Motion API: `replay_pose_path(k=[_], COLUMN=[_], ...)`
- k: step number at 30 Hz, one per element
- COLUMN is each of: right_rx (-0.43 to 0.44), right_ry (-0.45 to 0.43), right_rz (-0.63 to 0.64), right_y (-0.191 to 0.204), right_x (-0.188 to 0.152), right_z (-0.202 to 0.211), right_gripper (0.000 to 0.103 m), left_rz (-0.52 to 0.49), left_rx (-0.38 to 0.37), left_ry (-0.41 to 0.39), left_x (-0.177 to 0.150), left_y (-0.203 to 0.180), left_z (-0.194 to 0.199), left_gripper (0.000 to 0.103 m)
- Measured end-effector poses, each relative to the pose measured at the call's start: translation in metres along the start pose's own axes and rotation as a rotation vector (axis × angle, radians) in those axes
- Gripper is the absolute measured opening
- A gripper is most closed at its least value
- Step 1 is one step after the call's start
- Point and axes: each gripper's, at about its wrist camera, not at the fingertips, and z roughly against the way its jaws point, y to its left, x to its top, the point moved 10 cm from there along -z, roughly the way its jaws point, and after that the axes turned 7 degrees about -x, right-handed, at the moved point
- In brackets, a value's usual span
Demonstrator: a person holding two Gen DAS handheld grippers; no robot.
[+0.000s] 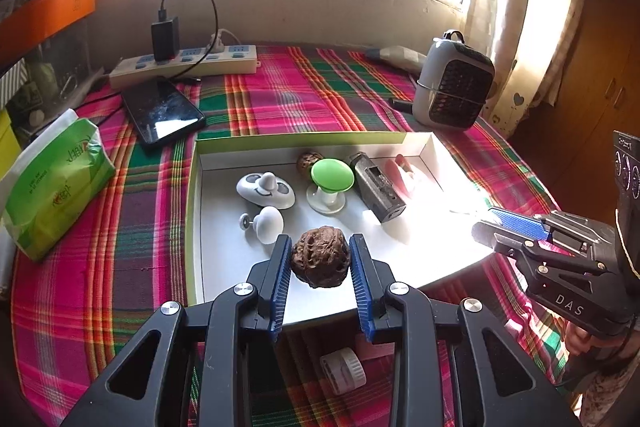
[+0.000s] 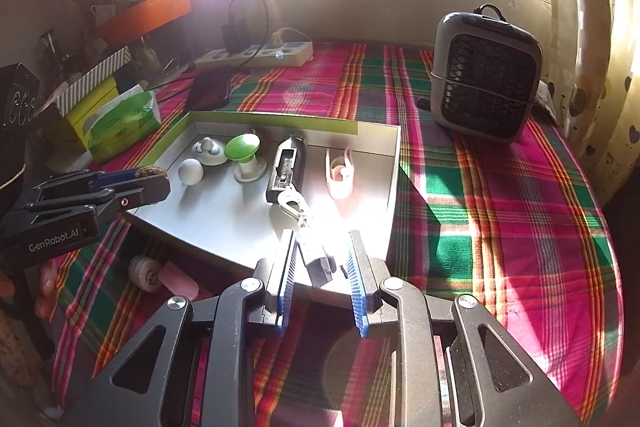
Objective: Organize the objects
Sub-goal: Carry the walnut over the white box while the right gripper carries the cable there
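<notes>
**A:** Over the near edge of the tray (image 1: pixel 192 227), the left claw (image 1: pixel 320 259) has one walnut (image 1: pixel 320 261) pinched between its two blue pads, and both pads touch it. A second walnut (image 1: pixel 309 159) sits at the tray's back wall, so that's two walnuts total.

**B:** What else is in there, count-wise?

**A:** One white smiley knob (image 1: pixel 264 189), one plain white knob (image 1: pixel 267 225), one green mushroom knob (image 1: pixel 330 183), one grey metal block (image 1: pixel 378 189), one pink clip thing (image 2: pixel 340 173). Outside the tray, on the plaid counter (image 2: pixel 500 227), there's one white cap (image 1: pixel 343 371) next to a pink eraser (image 2: pixel 178 277).

**B:** And the right claw?

**A:** The right claw (image 2: pixel 322 259) is spread open, with one small black-and-silver clip (image 2: pixel 316 259) between the pads. It looks nearer the left pad, but there's too much sun glare to say if it's touching either one. Its long axis runs away from the camera, the dark end toward the claw and the silver end pointing into the tray toward the metal block.

**B:** Which way does the walnut point?

**A:** It's roundish, so there's no real long axis I can call. It sits right at the fingertips, centred between them.
</notes>
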Motion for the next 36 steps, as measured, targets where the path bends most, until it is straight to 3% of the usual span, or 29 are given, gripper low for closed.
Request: replay_pose_path(k=[36], right_rx=[-0.05], right_ry=[0.121], right_rz=[-0.024], right_y=[0.001], right_x=[0.014], right_z=[-0.055], right_gripper=[0.026], left_rz=[-0.003], left_rx=[0.025], left_ry=[0.102], left_x=[0.013], left_y=[0.008], left_z=[-0.052], left_gripper=[0.027])
